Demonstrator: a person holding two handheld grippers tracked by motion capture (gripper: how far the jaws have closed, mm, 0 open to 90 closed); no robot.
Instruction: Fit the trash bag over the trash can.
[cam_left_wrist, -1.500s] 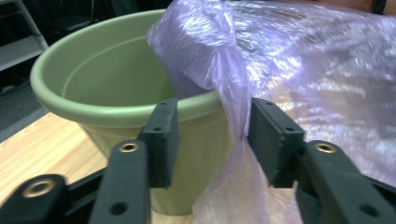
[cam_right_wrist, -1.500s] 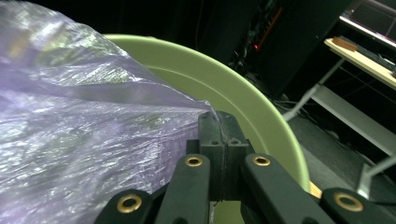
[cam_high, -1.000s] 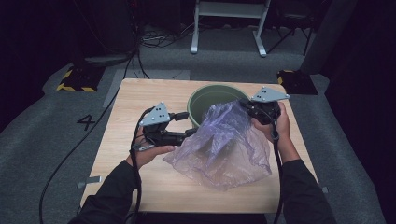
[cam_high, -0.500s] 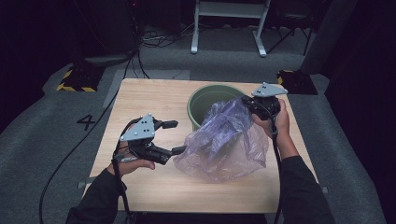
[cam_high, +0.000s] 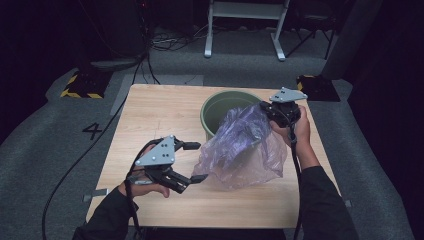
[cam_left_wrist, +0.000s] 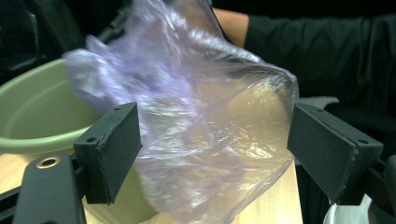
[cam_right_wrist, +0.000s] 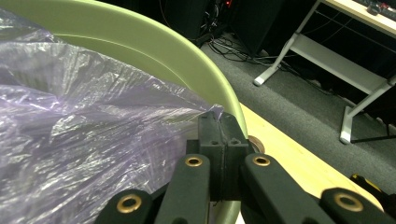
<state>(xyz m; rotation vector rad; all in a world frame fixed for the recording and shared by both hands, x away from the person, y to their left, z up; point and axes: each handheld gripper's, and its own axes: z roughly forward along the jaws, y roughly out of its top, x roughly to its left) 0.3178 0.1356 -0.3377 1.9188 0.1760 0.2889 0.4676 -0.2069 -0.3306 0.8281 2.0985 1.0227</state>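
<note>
the purple plastic bag hangs half over the near right rim of the green bucket and spills onto the worktop, likely being fitted as a liner. the right hand-held gripper is clamped on the bag's edge at the bucket's right rim, holding it up there. the left hand-held gripper, near and left of the bag, has just been opening; its jaws stand wide apart with nothing pinched, the bag ahead of them. inside the bucket i see only bag film.
</note>
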